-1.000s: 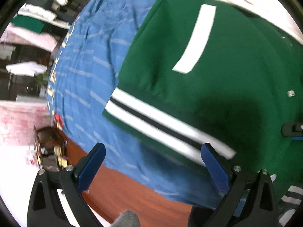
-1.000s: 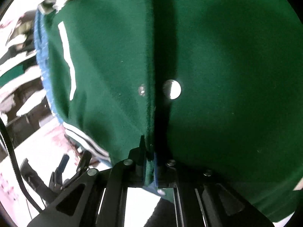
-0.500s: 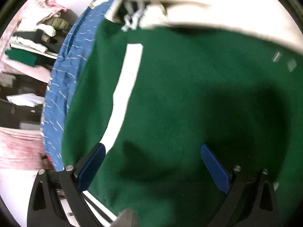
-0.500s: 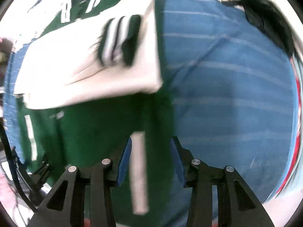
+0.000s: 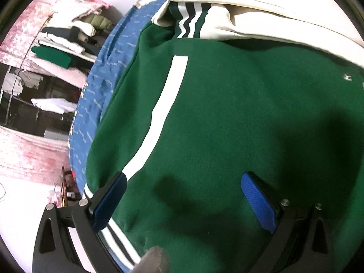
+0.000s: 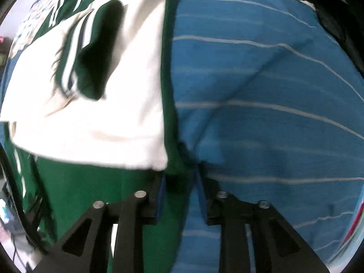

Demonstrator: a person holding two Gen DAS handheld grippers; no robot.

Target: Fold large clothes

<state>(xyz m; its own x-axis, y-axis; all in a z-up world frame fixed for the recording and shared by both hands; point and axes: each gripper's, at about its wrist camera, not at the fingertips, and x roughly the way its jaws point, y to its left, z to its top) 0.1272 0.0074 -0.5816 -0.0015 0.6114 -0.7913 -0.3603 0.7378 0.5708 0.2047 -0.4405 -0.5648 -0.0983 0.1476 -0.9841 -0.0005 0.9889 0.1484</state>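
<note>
The green jacket (image 5: 227, 118), soft, thick and floppy, lies on the blue sheet (image 6: 261, 91); left gripper (image 5: 182, 195) hovers open, right gripper (image 6: 179, 195) is closing astride its edge, the best hold.

Green jacket (image 5: 227, 118) under left gripper (image 5: 184, 195): matt fleecy cloth w/ smooth white stripe, cream sleeve (image 5: 261, 20) beyond looks soft, matt. Blue bedsheet (image 6: 261, 113) ahead of right gripper (image 6: 179, 195): thin woven cloth, creased. Gripper frames matt black plastic w/ shiny metal screws; pads (image 5: 257, 202) blue, textured rubber.

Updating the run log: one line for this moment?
left gripper: open over green jacket | right gripper: closing at jacket edge | sleeve: folded
</note>
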